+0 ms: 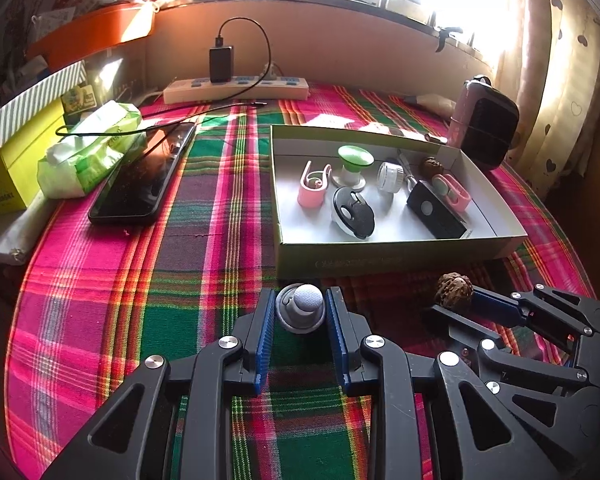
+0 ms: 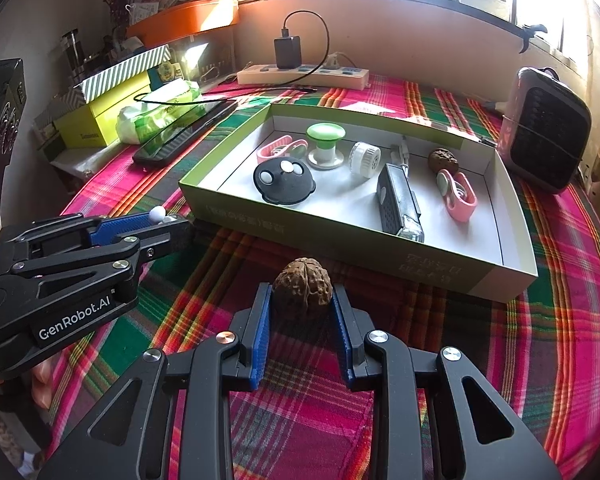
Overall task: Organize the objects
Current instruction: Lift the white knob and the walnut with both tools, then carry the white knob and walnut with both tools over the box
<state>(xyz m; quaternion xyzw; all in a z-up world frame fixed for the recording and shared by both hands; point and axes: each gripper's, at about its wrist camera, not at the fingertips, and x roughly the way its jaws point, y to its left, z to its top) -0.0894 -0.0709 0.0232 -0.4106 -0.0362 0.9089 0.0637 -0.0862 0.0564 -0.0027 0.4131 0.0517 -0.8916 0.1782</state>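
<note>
left tool clamps a grey knob; right tool pinches a walnut.

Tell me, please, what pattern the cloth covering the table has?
The cloth is plaid, in pink, green and red stripes; the right wrist view shows it best.

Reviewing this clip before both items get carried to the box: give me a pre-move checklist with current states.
1. Left gripper shut on the grey knob: ok, pads meet both sides.
2. Right gripper shut on the walnut: ok, pads press its sides.
3. Free floor space in the open box: ok, bare patches near its front wall.
4. Grippers apart from each other: ok.
5. Items lifted off the plaid cloth: cannot tell.
</note>
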